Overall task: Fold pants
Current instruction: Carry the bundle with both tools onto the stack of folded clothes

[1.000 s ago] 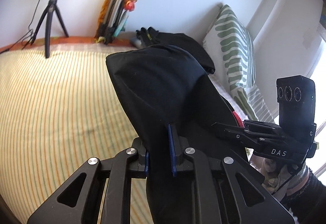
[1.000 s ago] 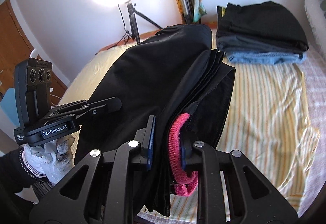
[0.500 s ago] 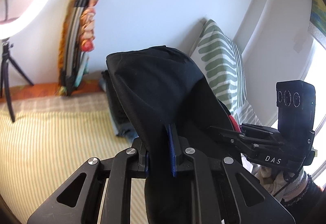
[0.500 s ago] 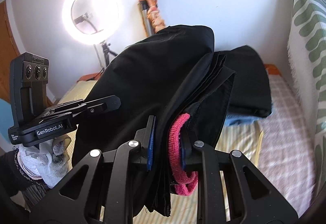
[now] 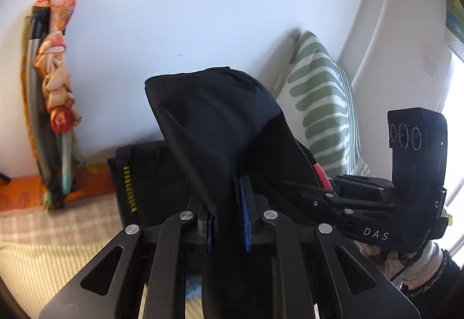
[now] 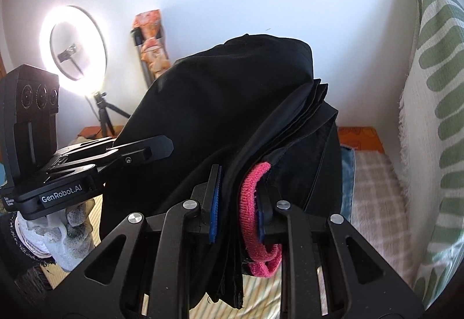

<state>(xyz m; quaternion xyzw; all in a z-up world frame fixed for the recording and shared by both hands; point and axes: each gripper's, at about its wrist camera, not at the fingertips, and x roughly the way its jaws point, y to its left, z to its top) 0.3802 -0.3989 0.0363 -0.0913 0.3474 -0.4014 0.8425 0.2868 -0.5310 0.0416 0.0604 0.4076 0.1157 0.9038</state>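
Observation:
Folded black pants (image 5: pixel 220 121) hang in the air between both grippers. My left gripper (image 5: pixel 226 220) is shut on one end of the folded cloth. My right gripper (image 6: pixel 237 203) is shut on the other end, where stacked black layers and a pink waistband (image 6: pixel 255 197) sit between its blue pads. In the left wrist view the right gripper (image 5: pixel 333 188) shows at the right, clamped on the same pants (image 6: pixel 226 104). The left gripper (image 6: pixel 139 150) appears at the left of the right wrist view, held by a gloved hand (image 6: pixel 66 232).
A pile of folded dark clothes (image 5: pixel 145 174) lies on the striped bed (image 5: pixel 43 246) by the wall, just behind the held pants. A green-patterned pillow (image 5: pixel 322 116) leans at the right. A ring light on a tripod (image 6: pixel 72 46) and a wrapped folded stand (image 5: pixel 55 98) are at the left.
Both grippers have swung with the held pants across the bed toward the wall and the pillow, rising a little. The pile of folded clothes is now close behind the pants. Both grips are unchanged.

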